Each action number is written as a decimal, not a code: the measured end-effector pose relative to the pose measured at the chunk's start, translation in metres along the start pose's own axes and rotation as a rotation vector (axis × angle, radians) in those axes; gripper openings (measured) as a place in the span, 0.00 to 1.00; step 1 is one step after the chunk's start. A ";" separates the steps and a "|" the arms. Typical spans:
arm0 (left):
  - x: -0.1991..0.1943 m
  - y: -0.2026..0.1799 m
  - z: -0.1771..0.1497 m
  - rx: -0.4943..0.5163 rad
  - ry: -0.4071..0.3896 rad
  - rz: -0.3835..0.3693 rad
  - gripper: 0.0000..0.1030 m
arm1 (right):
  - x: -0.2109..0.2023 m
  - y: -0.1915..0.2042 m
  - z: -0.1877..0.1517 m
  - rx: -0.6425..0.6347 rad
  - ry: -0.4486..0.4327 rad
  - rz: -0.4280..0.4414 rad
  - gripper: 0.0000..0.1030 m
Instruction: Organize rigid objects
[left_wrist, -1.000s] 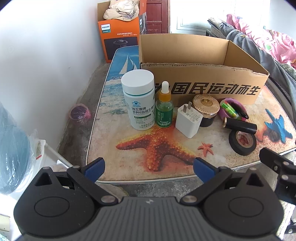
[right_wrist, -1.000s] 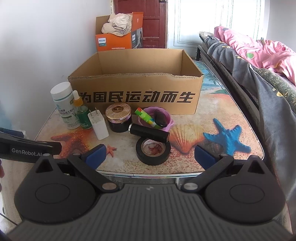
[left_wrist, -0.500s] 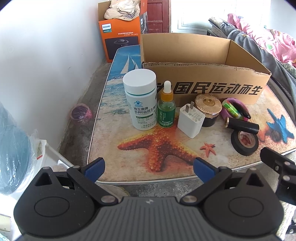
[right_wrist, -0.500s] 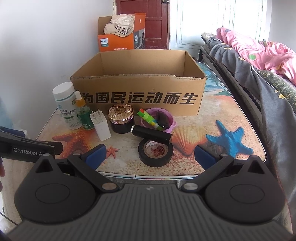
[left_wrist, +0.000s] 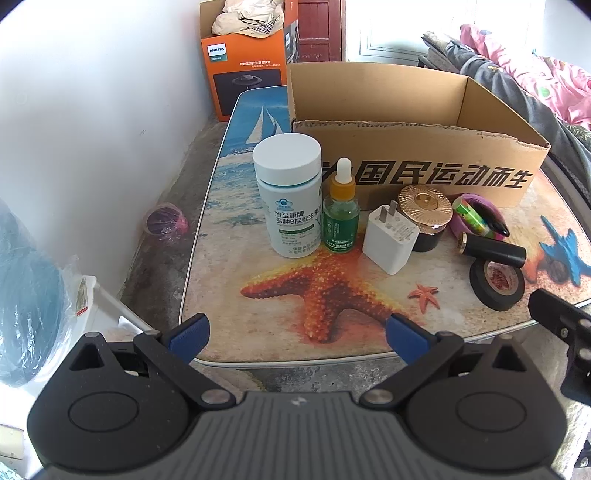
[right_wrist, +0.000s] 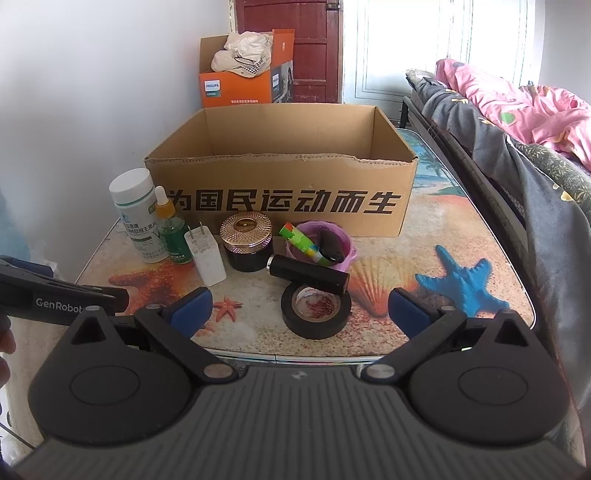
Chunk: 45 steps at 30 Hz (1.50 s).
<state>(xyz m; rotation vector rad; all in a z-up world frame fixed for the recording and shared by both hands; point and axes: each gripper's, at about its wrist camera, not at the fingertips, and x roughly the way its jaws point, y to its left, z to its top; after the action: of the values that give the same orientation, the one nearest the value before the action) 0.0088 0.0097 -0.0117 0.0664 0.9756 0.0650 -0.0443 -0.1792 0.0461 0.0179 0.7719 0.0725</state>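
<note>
Two claws are hanging wide open and empty at the near table edge, the left gripper (left_wrist: 297, 332) facing the white pill bottle (left_wrist: 288, 194) and the right gripper (right_wrist: 301, 308) sitting just short of the black tape roll (right_wrist: 316, 310). Nothing is looking sorted yet: just ahead of the right claw the black tube (right_wrist: 308, 275) is lying across the roll, and beyond it the charger (right_wrist: 205, 253), dropper bottle (right_wrist: 171, 230), gold-lidded jar (right_wrist: 247, 240) and purple cup (right_wrist: 321, 243) are all waiting outside. Farther on, the cardboard box (right_wrist: 280, 201) is showing no contents. Compared with a second ago, both claws are edging closer to the row.
</note>
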 end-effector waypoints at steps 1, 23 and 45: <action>0.001 0.000 0.000 0.000 0.001 0.000 0.99 | 0.000 0.000 0.000 0.000 -0.001 0.001 0.99; -0.004 -0.035 0.008 0.156 -0.080 -0.146 0.99 | 0.007 -0.051 0.009 0.042 -0.073 0.050 0.99; 0.029 -0.134 0.002 0.518 -0.100 -0.427 0.43 | 0.088 -0.069 0.046 -0.119 0.120 0.429 0.29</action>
<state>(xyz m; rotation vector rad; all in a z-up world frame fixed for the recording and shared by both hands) 0.0303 -0.1214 -0.0457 0.3318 0.8690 -0.5803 0.0551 -0.2415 0.0148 0.0670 0.8726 0.5311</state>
